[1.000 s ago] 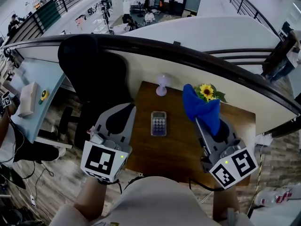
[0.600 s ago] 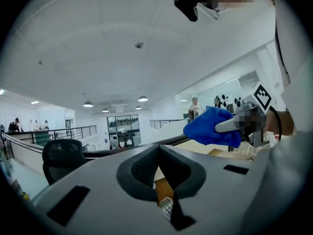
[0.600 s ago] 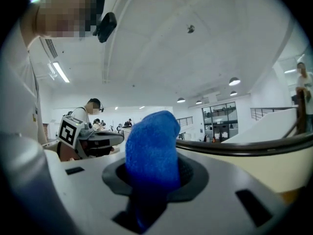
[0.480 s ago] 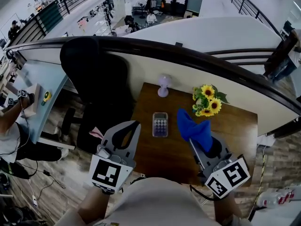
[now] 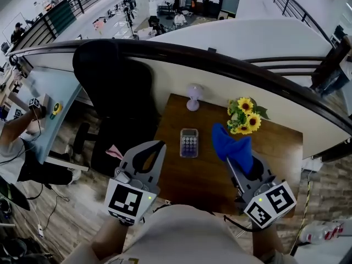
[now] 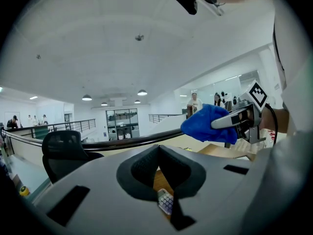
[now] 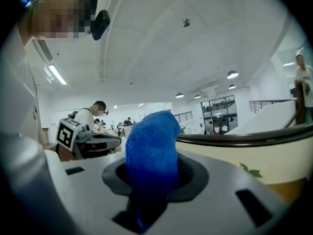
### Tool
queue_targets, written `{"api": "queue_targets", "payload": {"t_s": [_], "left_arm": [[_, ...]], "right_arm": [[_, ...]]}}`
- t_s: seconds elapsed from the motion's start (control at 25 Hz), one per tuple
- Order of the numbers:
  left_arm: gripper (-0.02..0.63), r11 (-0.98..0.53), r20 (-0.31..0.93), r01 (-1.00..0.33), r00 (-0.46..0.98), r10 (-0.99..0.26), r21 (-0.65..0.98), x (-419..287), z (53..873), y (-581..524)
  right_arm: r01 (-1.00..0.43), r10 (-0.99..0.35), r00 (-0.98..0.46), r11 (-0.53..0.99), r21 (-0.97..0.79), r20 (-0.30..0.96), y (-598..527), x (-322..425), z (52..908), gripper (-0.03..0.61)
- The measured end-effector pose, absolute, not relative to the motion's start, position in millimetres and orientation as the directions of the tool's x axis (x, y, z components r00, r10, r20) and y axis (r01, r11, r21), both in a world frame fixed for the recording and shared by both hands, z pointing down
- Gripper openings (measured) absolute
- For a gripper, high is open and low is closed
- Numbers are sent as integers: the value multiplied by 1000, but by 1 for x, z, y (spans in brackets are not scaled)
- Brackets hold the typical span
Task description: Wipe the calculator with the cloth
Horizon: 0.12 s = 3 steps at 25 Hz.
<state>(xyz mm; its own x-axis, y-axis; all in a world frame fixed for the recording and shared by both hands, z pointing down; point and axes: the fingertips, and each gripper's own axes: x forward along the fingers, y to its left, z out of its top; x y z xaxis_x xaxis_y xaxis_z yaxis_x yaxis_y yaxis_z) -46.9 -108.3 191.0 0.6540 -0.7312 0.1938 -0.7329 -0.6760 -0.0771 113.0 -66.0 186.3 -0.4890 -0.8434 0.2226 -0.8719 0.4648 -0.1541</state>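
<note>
The calculator lies flat near the middle of the desk, and nothing touches it. The right tongs are clamped on the blue cloth, which is held up in the air at 3 o'clock from the calculator. The left tongs are closed with nothing between them, at 8 o'clock from it.

I think the calculator is light and nothing steadies it, so a wipe could push it toward the sunflowers at 1 o'clock. The bunched cloth could also press the keys.

The left gripper view shows the calculator below its closed tips. In the right gripper view the cloth covers the middle and the calculator is not visible. Only the head view shows the whole arrangement.
</note>
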Motion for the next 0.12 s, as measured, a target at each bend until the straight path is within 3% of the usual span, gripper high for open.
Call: {"api": "queue_targets", "payload": {"t_s": [0.12], "left_arm": [[3, -678, 197, -730, 655, -730, -84, -47, 192, -107]], "right_arm": [[-873, -851, -485, 455, -176, 204, -66, 117, 183, 127]]}}
